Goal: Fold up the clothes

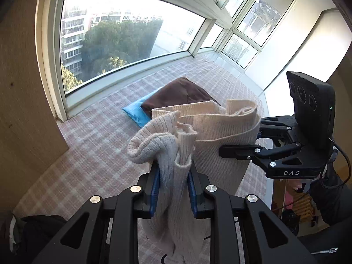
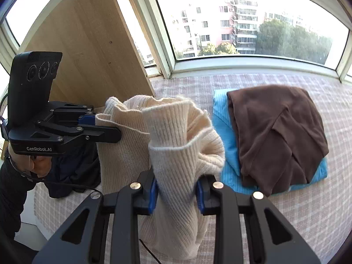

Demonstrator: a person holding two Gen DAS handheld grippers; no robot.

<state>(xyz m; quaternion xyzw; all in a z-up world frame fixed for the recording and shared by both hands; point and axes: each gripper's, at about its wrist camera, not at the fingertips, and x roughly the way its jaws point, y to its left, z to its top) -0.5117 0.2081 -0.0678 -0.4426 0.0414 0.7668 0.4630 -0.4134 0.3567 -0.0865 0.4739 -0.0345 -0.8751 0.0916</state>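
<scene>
Left wrist view is showing the left gripper point(image 1: 172, 189) with its blue-padded fingers point(image 1: 154, 189) clamped on a bunched fold of the cream sweater point(image 1: 211, 136), which is hanging lifted above the checked bed cover point(image 1: 92, 136). To the right, the right gripper point(image 1: 237, 143) is reaching in sideways, its fingers pinching the sweater's far edge. Right wrist view is showing that gripper point(image 2: 177, 190) squeezing a thick ribbed fold, while the left gripper point(image 2: 107, 125) is coming in level from the left, held by a hand point(image 2: 38, 165) in a dark sleeve. One dark garment point(image 2: 72, 169) is lying below it at the cover's left edge. Open cover is stretching left of the sweater and beyond it toward the window sill point(image 1: 132, 74). Farther back, one brown folded garment point(image 1: 180, 94) is resting on one blue folded garment point(image 1: 137, 111), just behind the sweater. A wooden panel point(image 2: 88, 50) is standing along the left side.
</scene>
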